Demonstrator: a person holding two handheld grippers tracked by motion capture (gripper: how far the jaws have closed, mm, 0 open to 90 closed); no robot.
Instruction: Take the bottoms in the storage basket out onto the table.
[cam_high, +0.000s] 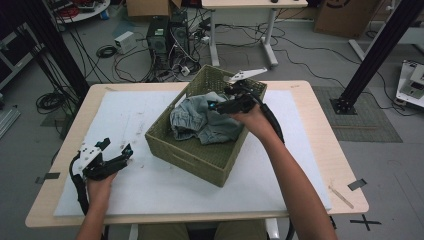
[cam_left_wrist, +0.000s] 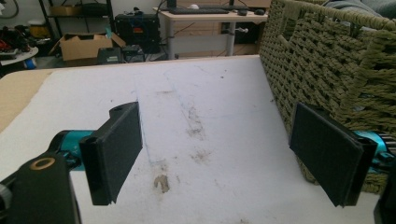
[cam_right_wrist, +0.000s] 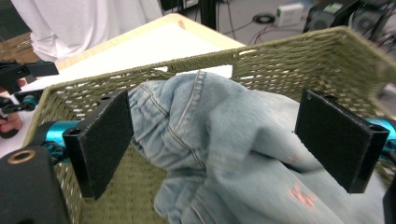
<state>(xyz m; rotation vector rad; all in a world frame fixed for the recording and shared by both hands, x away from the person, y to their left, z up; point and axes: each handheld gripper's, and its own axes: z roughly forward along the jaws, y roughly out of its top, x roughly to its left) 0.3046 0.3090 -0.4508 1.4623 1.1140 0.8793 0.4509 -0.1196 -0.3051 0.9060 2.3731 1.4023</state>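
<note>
Soft, even indoor light; faint shadows, slightly blurred close-ups.

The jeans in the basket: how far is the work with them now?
The crumpled jeans lie inside the woven basket. The right gripper hovers over them, jaws open, gripping nothing. The left gripper waits open on the white mat. Gripping the denim is not yet done.

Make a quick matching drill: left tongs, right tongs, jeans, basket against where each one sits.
Things:
1. left tongs
2. right tongs
3. jeans
4. basket

Places:
A. crumpled inside the woven basket
B. on the white mat, mid-table
C. open above the denim, over the basket
D. open over the bare mat, beside the basket's outer wall

Pairs: 1-D, 2-C, 3-A, 4-B
</note>
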